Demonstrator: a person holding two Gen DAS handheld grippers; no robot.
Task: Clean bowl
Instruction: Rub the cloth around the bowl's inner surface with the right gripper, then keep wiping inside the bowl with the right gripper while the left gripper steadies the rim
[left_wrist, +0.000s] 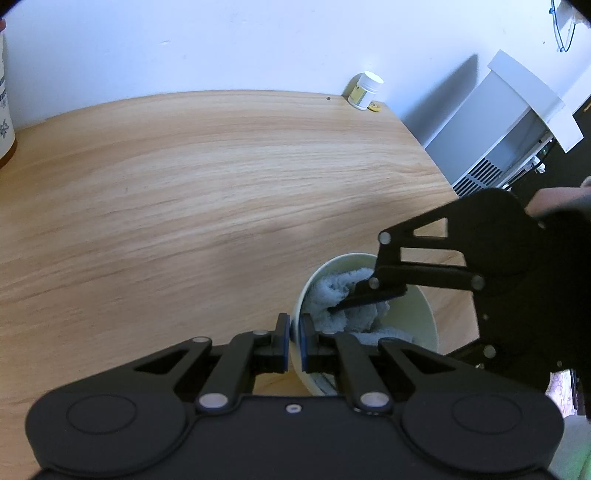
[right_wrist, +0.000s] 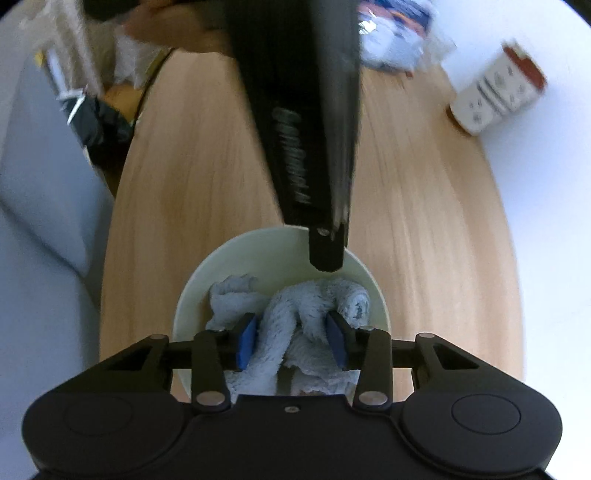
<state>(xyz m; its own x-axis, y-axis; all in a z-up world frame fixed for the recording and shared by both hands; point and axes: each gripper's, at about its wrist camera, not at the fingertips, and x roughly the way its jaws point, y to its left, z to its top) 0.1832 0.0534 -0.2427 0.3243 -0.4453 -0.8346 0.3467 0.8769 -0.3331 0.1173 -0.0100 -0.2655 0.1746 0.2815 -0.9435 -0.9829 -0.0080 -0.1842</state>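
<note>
A pale cream bowl (left_wrist: 413, 314) stands on the wooden table near its right edge; it also shows in the right wrist view (right_wrist: 273, 258). My left gripper (left_wrist: 294, 341) is shut on the bowl's near left rim, one pad outside and one inside. A light blue fluffy cloth (right_wrist: 291, 325) lies bunched inside the bowl and also shows in the left wrist view (left_wrist: 332, 295). My right gripper (right_wrist: 291, 339) is shut on the cloth, pressing it down into the bowl. In the left wrist view the right gripper (left_wrist: 340, 308) reaches in from the right.
A white pill bottle (left_wrist: 364, 90) with a yellow label stands at the table's far right corner. A white patterned container (right_wrist: 495, 96) with a red lid stands at the far end of the table. A white appliance (left_wrist: 498, 125) stands beside the table. Blue packaging (right_wrist: 399, 29) lies at the far end.
</note>
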